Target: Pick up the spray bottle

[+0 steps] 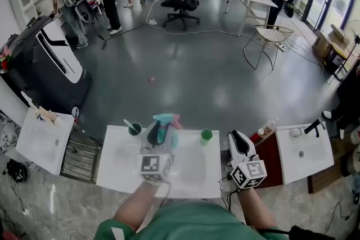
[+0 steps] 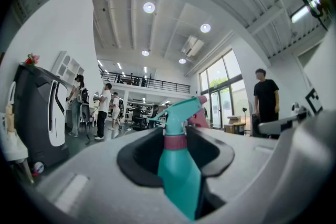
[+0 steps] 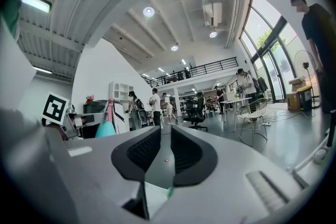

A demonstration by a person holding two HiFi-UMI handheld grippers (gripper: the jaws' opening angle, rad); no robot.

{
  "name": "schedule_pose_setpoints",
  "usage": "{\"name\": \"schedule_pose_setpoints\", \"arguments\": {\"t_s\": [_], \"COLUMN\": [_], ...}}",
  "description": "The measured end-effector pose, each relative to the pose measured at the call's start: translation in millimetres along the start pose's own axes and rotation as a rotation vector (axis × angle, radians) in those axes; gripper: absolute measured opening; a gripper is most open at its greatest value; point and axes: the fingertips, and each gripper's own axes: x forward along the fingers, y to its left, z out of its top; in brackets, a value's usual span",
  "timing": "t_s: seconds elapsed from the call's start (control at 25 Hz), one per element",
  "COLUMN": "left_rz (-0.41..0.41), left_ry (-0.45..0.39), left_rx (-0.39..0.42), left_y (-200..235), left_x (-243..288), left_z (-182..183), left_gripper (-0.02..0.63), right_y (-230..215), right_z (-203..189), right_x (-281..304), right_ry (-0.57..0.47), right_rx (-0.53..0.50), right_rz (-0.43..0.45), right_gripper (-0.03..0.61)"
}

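Note:
A teal spray bottle [image 1: 167,127] with a pink trigger is held upright above the white table [image 1: 121,168]. My left gripper [image 1: 162,133] is shut on it. In the left gripper view the bottle [image 2: 178,176] fills the gap between the black pads [image 2: 139,157], its neck and nozzle rising above them. My right gripper [image 1: 241,144] hangs level over the table's right edge, apart from the bottle. Its jaws stand together with nothing between them [image 3: 167,152]. The bottle [image 3: 105,127] also shows far left in the right gripper view.
On the table's far edge stand a dark cup [image 1: 135,128] with a stick in it and a small green cup [image 1: 206,134]. White sink counters [image 1: 306,160] [image 1: 39,143] flank the table. A bottle [image 1: 266,130] stands on a red-brown surface at right. People, chairs and a black machine [image 1: 50,64] are beyond.

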Motion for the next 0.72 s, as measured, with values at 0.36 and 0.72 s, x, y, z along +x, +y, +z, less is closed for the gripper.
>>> {"name": "schedule_pose_setpoints", "arguments": {"t_s": [0.36,0.72], "left_rz": [0.0,-0.005], "left_ry": [0.008,0.011], "left_rx": [0.0,-0.008], "left_y": [3.0,2.7], "left_x": [5.8,11.4], "left_z": [-3.5,-9.9], "left_gripper": [0.135,0.135], "right_y": [-2.4,-6.0], "right_z": [-3.4,-9.4], "right_x": [6.6,9.6], "right_ry": [0.008,0.015], "right_rx": [0.003,0.006], "right_rz": [0.0,-0.003], "right_gripper": [0.059,0.057]}}
